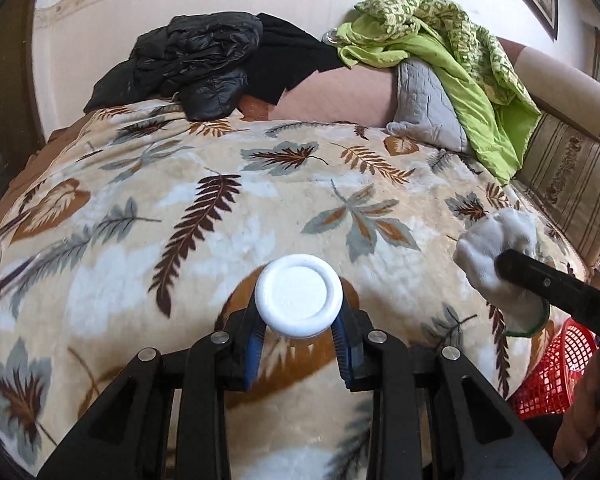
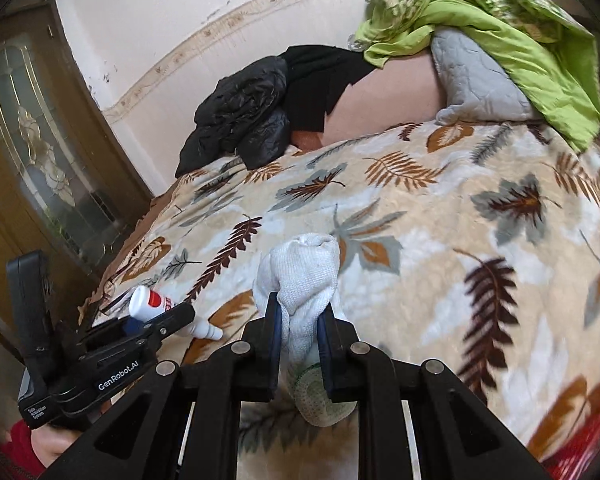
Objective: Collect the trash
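Left claw [image 1: 299, 330], nearly closed, grips a white bottle [image 1: 299, 300]; right claw [image 2: 299, 320] pinches a white sock [image 2: 306, 276]. Red basket [image 1: 556, 368] lower right; black jacket [image 1: 196, 68] upper left.

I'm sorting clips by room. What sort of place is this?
Most likely a bedroom: a bed under a leaf-print blanket, a grey quilted pillow and heaped clothes, such as a black jacket, against the wall.
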Action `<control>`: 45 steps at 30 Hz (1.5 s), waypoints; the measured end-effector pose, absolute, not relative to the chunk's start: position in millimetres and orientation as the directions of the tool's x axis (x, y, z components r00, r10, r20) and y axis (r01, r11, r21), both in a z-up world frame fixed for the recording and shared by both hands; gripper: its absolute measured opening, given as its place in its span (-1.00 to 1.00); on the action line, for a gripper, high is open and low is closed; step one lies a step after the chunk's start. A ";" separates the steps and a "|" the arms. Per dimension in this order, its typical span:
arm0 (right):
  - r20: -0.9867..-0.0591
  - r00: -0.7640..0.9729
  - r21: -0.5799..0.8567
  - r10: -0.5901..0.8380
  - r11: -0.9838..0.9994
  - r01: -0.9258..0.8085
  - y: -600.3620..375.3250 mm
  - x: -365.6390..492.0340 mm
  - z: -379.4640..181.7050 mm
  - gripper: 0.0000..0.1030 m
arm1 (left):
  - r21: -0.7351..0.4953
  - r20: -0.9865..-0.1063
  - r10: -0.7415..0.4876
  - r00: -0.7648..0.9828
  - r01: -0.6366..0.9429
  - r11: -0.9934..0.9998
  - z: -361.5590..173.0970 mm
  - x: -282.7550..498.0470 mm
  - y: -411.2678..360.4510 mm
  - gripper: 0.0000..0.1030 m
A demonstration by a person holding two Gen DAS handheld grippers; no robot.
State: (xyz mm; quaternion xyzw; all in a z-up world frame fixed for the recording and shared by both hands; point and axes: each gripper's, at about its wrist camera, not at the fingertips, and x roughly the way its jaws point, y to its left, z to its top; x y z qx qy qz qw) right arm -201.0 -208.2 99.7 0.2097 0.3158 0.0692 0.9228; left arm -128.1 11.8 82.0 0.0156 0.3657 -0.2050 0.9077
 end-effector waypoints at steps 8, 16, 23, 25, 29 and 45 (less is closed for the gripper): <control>-0.550 0.799 0.449 0.245 0.893 0.035 -215.0 -203.2 95.3 -0.66 | -0.069 -0.676 -0.288 0.679 0.331 0.941 71.3 -125.4 18.8 -0.44; -0.556 0.796 0.417 0.238 0.909 0.019 -206.4 -201.6 95.8 -0.66 | 0.000 -0.663 -0.242 0.709 0.323 0.947 69.5 -126.2 11.3 -0.44; -0.555 0.796 0.431 0.242 0.902 0.027 -209.5 -202.0 95.6 -0.66 | 0.040 -0.642 -0.228 0.732 0.328 0.944 72.4 -130.1 7.1 -0.44; -0.555 0.796 0.434 0.243 0.901 0.028 -211.4 -202.0 95.1 -0.66 | 0.045 -0.640 -0.226 0.735 0.329 0.943 72.8 -130.5 6.9 -0.44; -0.555 0.796 0.433 0.244 0.901 0.026 -211.5 -201.9 94.9 -0.66 | 0.055 -0.635 -0.223 0.740 0.332 0.942 73.5 -131.4 5.6 -0.44; -0.553 0.797 0.444 0.241 0.895 0.038 -213.9 -204.0 95.8 -0.66 | 0.054 -0.637 -0.237 0.733 0.349 0.935 75.3 -134.0 -2.2 -0.44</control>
